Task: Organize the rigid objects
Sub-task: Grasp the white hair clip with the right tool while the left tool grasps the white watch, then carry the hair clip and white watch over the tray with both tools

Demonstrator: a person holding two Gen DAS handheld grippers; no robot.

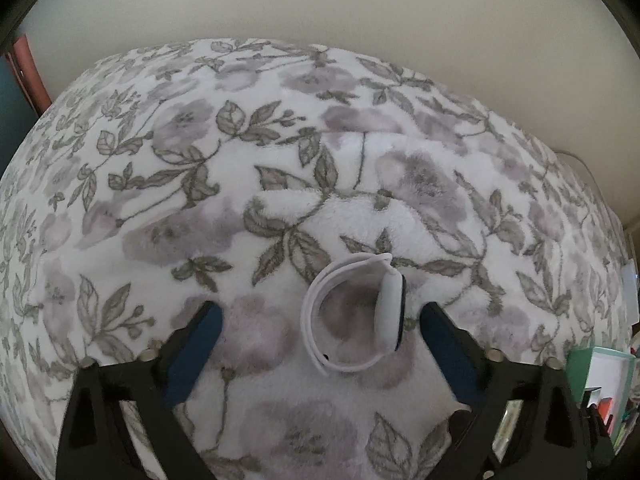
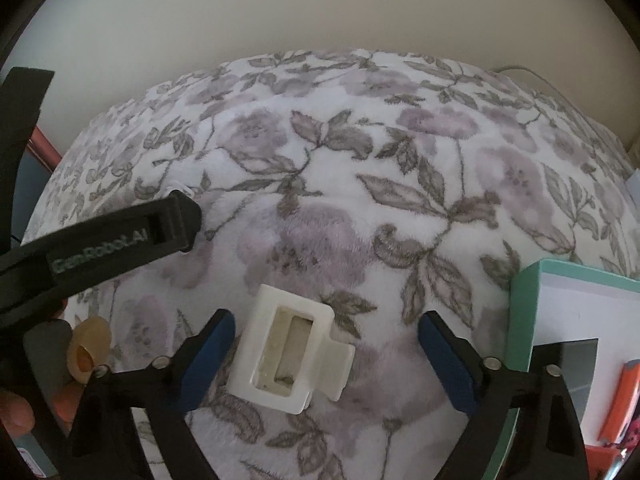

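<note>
Both the left gripper (image 1: 320, 344) around the white band (image 1: 354, 314) and the right gripper (image 2: 326, 354) around the white clip (image 2: 292, 350), low in each frame, stand unclenched, so closing off-center may push either into the soft blanket (image 1: 280, 160).

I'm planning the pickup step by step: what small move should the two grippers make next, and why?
Probably lower both and close. The white wristband lies on the floral blanket between the open left gripper, untouched; the white plastic clip likewise sits between the open right gripper.
</note>
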